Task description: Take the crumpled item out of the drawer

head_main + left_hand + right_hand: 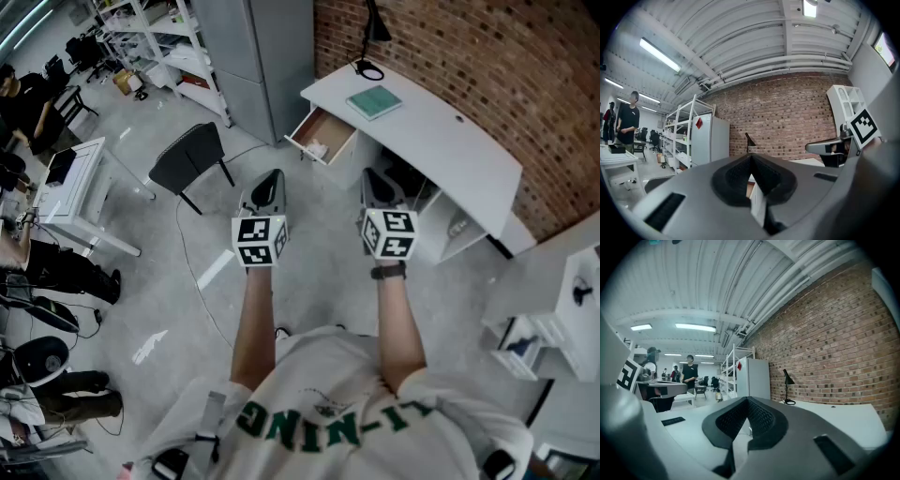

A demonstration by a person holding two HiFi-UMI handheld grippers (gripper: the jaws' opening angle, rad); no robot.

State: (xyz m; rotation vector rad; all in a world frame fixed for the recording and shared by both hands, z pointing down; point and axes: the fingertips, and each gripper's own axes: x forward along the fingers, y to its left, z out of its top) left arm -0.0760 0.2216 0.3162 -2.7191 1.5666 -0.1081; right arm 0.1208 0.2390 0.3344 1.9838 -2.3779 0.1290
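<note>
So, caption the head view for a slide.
Left gripper and right gripper, both shut, face the open drawer holding a crumpled item.

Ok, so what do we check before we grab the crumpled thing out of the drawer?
1. Drawer of the white desk is pulled open: ok.
2. Crumpled item shows inside the drawer, nothing on top of it: ok.
3. Left gripper is empty: ok.
4. Right gripper is empty: ok.
5. Jaws apart, ready to grab: not ok, both pairs are together.
6. Grippers near the drawer: not ok, both are held back from the desk, above the floor.
</note>
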